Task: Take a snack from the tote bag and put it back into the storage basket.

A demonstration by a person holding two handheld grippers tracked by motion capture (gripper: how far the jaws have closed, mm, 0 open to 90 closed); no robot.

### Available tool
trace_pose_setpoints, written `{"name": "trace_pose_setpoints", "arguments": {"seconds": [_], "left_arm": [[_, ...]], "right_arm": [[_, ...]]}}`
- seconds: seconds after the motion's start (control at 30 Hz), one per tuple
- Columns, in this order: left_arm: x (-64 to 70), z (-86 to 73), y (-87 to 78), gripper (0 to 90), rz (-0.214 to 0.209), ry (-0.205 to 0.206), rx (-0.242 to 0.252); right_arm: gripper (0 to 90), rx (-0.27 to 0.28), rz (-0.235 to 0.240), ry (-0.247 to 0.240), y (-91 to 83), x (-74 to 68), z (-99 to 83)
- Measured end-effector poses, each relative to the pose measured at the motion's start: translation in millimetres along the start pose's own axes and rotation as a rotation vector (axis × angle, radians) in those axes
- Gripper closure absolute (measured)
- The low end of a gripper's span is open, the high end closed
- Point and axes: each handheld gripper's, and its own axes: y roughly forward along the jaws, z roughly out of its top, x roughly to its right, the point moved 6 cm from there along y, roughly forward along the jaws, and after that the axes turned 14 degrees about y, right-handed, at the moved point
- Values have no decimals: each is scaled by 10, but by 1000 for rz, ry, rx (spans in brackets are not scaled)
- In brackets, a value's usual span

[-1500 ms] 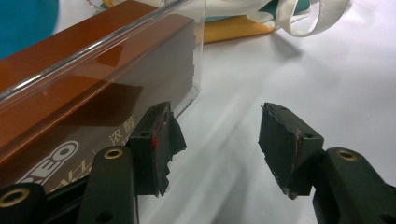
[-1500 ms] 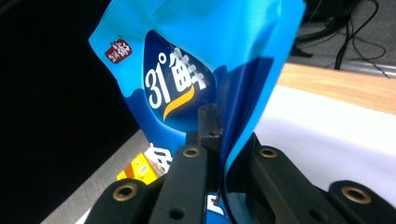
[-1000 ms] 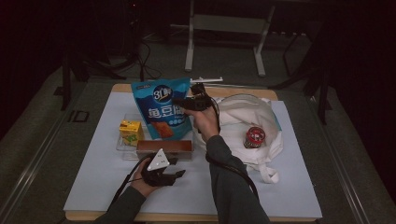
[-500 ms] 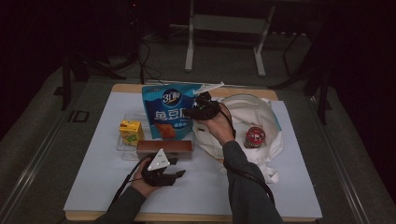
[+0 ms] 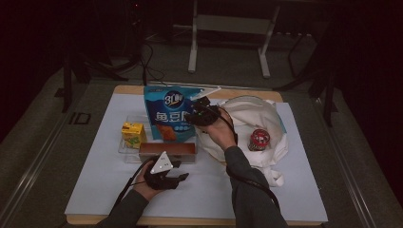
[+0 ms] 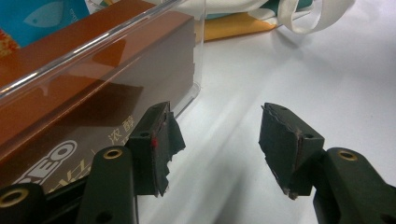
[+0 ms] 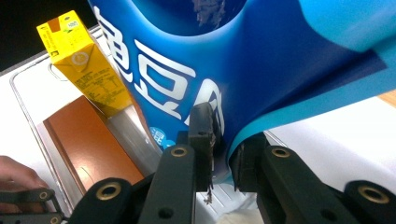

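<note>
Rightward and upward, the right gripper [image 5: 202,114] is carrying the blue snack bag [image 5: 172,114], its jaws clenching the bag's edge, toward the white tote bag [image 5: 256,118] just beside it; glossy and upright, the snack bag is hanging over the clear tray [image 5: 124,148] while the left gripper [image 5: 164,173] is resting released on the desk [image 5: 95,180]

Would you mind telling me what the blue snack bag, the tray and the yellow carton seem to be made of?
The blue snack bag, pinched in the right gripper, looks like glossy plastic film: it bends in soft curves and catches highlights. The tray seems to be clear rigid plastic, since the brown box shows through its wall. The yellow carton looks like printed paperboard with sharp folded edges, probably coated.
</note>
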Motion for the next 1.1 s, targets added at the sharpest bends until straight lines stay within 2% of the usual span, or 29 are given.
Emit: {"name": "trace_pose_setpoints", "arguments": {"seconds": [0.37, 0.57, 0.87, 0.93, 1.1], "left_arm": [[-2, -1, 2, 443, 0, 0, -2], [-1, 0, 3, 443, 0, -3, -1], [2, 1, 3, 442, -2, -1, 0], [1, 1, 3, 442, -2, -1, 0], [1, 1, 3, 441, -2, -2, 0]], "right_arm": [[813, 16, 8, 8, 104, -130, 41], [813, -5, 2, -14, 207, -265, 113], [810, 0, 14, -32, 358, -498, 177], [805, 8, -4, -28, 378, -516, 194], [801, 11, -13, -31, 385, -526, 199]]}}
